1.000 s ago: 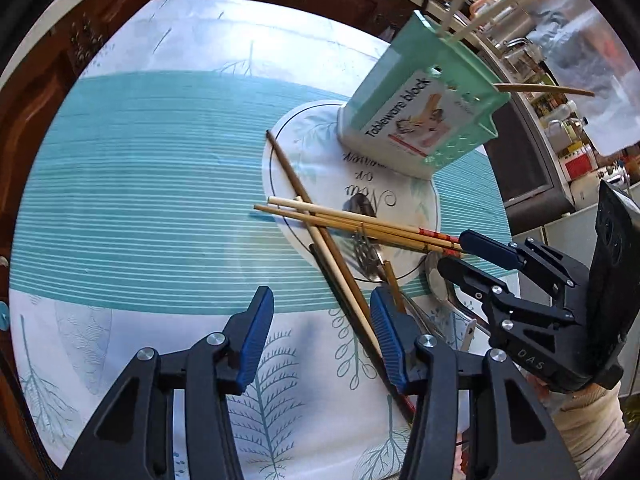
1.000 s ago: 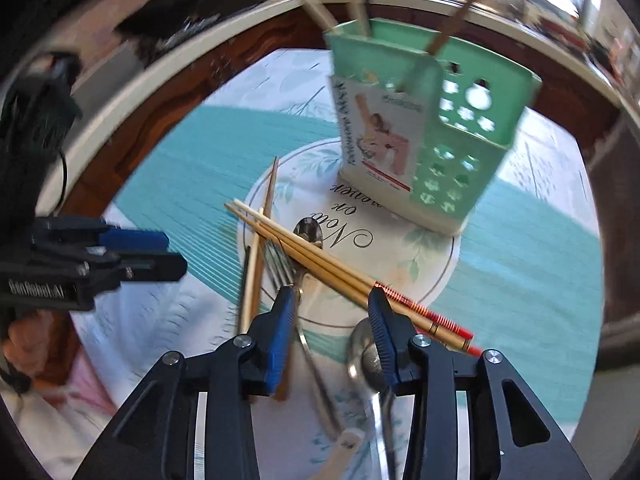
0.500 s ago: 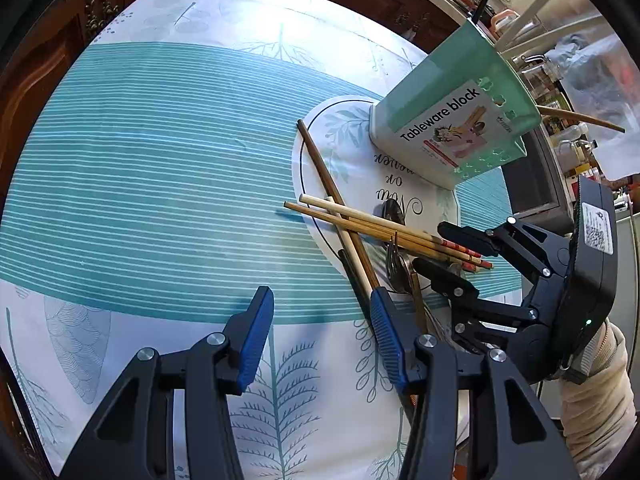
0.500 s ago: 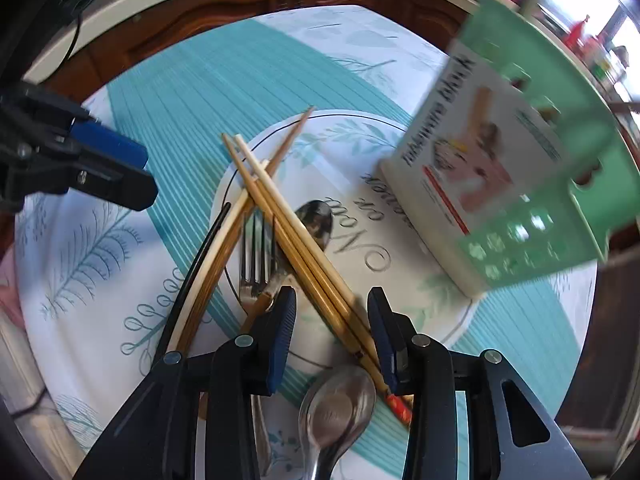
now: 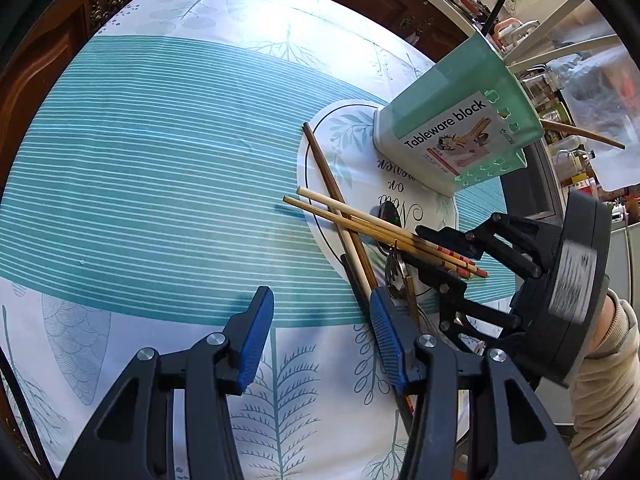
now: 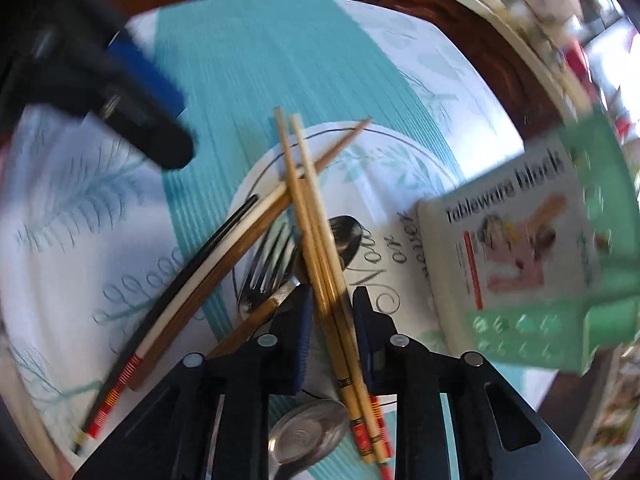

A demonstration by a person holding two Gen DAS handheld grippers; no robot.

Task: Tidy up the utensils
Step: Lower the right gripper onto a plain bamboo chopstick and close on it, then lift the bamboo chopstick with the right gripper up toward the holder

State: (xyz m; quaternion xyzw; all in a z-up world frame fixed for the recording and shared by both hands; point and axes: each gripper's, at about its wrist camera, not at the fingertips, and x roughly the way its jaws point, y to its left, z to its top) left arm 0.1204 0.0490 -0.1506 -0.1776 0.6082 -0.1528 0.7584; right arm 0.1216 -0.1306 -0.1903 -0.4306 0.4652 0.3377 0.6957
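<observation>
A pair of bamboo chopsticks (image 5: 380, 228) (image 6: 316, 248) with red-banded ends lies across a heap of utensils on the tablecloth. My right gripper (image 6: 332, 304) (image 5: 424, 250) points down over that pair. Its jaws are closing with both sticks between them, and a thin gap still shows at the pads. Under the sticks lie a fork (image 6: 268, 264), a dark spoon (image 6: 348, 236) and a second spoon bowl (image 6: 308, 436). My left gripper (image 5: 320, 300) hangs open over bare cloth just left of the heap, holding nothing. The green holder (image 5: 452, 120) (image 6: 520, 248) stands behind.
Brown, white and black chopsticks (image 6: 192, 272) lie fanned left of the fork. A brown chopstick (image 5: 328, 172) runs toward the holder, which has several sticks in it. The teal striped tablecloth (image 5: 160, 160) reaches a wooden table rim. A sleeve (image 5: 608, 380) is at the right.
The right gripper has rolled, dropped lower and come astride the bamboo pair, its jaws narrowing. The left gripper has drifted slightly and stays open.
</observation>
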